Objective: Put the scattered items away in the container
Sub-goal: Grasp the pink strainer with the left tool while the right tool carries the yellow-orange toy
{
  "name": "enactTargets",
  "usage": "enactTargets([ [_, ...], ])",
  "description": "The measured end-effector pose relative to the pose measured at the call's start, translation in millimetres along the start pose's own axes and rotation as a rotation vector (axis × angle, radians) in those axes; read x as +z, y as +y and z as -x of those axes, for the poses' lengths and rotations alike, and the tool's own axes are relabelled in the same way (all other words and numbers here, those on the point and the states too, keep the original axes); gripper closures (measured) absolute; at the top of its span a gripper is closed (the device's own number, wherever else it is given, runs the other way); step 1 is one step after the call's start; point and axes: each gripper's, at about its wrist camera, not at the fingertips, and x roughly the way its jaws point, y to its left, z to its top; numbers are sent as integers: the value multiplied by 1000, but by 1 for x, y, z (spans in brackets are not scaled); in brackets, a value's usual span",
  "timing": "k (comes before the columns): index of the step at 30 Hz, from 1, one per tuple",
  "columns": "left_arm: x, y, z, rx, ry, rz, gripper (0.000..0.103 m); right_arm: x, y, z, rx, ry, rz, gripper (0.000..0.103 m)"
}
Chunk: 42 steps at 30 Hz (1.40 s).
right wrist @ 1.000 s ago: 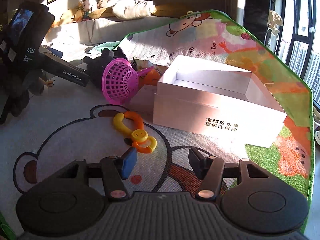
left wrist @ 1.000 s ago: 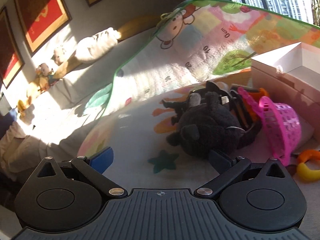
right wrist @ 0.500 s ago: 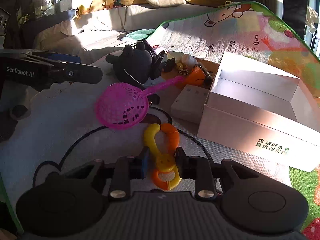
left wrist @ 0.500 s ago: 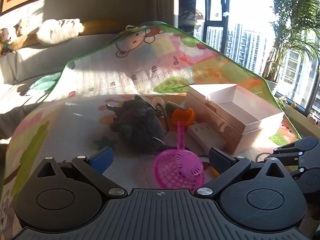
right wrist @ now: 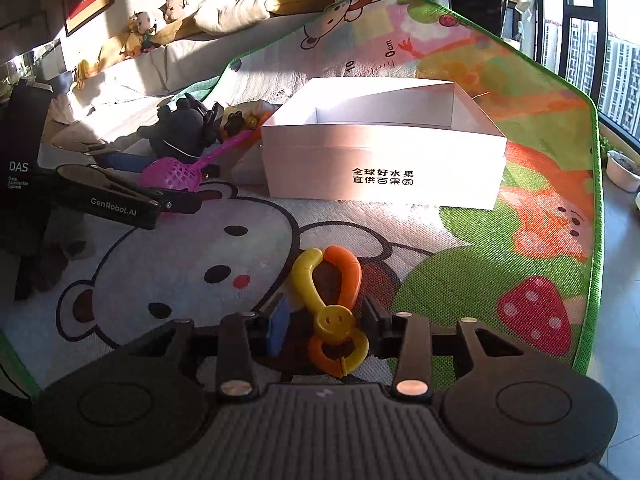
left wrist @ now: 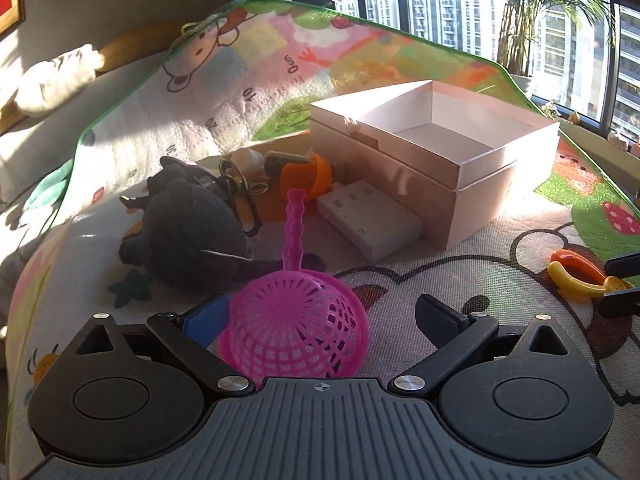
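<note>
A pink plastic sieve (left wrist: 296,324) lies on the play mat between the closing jaws of my left gripper (left wrist: 320,312). Its blue pad (left wrist: 204,320) is at the bowl's edge and the other pad stands clear. The sieve (right wrist: 172,174) also shows in the right wrist view beside the left gripper's fingers (right wrist: 176,202). A yellow and orange ring toy (right wrist: 332,308) lies between the opening jaws of my right gripper (right wrist: 326,312), with small gaps at both pads. The open white box (left wrist: 440,168) (right wrist: 380,160) stands empty behind.
A black plush toy (left wrist: 188,224), an orange cup (left wrist: 306,176), a flat white block (left wrist: 368,220) and several small metal bits lie left of the box. The mat's far end curls up against a sofa (right wrist: 168,64). Windows are to the right.
The left gripper swung right from the sofa side, came down over the sieve, and its jaws narrowed. The right gripper moved onto the ring toy, pinched it, then widened again.
</note>
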Motion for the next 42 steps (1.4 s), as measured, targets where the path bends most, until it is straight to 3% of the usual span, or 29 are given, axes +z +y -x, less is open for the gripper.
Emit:
enactTargets([
  [1,0,-3,1,-7,3,-5,24,0,1,0,-3,-6,5,57],
  [4,-4,-3,5,-19,2,10,24,5,3,-5,-22,-30,22,49],
  [9,-14,-13,29,-70,-12,23,24,15,6,-23,-18,6,33,49],
  [12,-22,-28,52,-125,-30,9,24,12,12,-19,-24,10,76,61],
  [20,-41,-73,81,-236,-22,-65,24,1,10,15,-44,-12,74,61],
  [23,-45,-84,76,-245,8,-83,24,-2,11,29,-54,-32,79,61],
  [26,-49,-89,70,-240,31,-90,13,-3,10,41,-71,-53,81,61],
  [28,-50,-91,67,-239,34,-84,12,-5,9,45,-73,-58,74,61],
  [31,-50,-92,64,-219,17,-82,17,-7,8,49,-74,-59,68,61],
  [32,-50,-93,64,-208,9,-85,24,-7,8,49,-75,-60,66,61],
  [34,-48,-92,66,-200,5,-84,25,-7,7,53,-76,-67,62,61],
  [37,-44,-91,77,-197,-27,-97,25,-6,2,61,-78,-82,49,61],
  [42,-25,-98,113,-191,-145,-174,26,1,-11,74,-64,-88,7,61],
])
